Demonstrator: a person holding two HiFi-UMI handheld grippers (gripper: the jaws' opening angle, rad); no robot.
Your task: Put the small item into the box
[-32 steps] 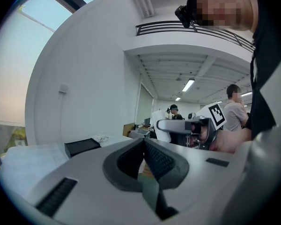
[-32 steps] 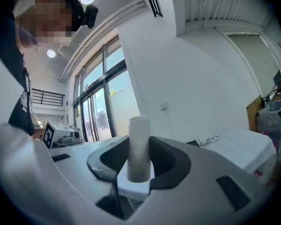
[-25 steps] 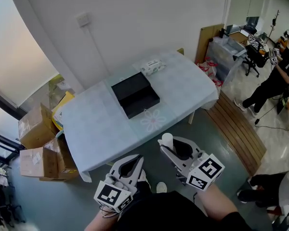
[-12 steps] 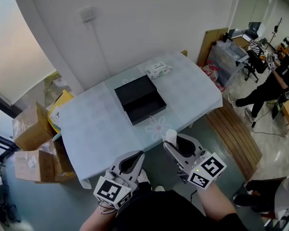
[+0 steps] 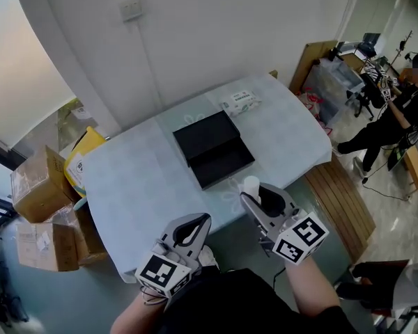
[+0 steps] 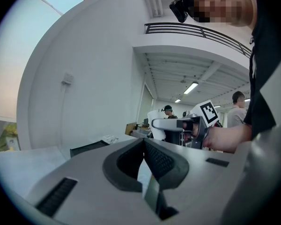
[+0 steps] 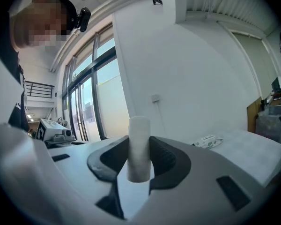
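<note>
A small white cylinder [image 5: 251,184] stands upright between the jaws of my right gripper [image 5: 255,193], which is shut on it; in the right gripper view the cylinder [image 7: 139,146] fills the gap of the right gripper [image 7: 139,156]. This gripper hangs over the table's near edge, just short of the open black box [image 5: 212,148]. The box lies on the pale blue tablecloth [image 5: 136,179], its lid flipped back toward the wall. My left gripper [image 5: 205,218] is lower and to the left, off the table, shut with nothing in it [image 6: 144,143].
A pack of wipes [image 5: 240,103] lies behind the box near the wall. Cardboard boxes [image 5: 33,186] and a yellow bag [image 5: 80,152] sit on the floor at the left. A wooden platform [image 5: 345,197], storage bins [image 5: 331,75] and a person [image 5: 397,113] are on the right.
Both grippers have come nearer the table; the right one with the cylinder now reaches the table's near edge. The jaws have not changed.
</note>
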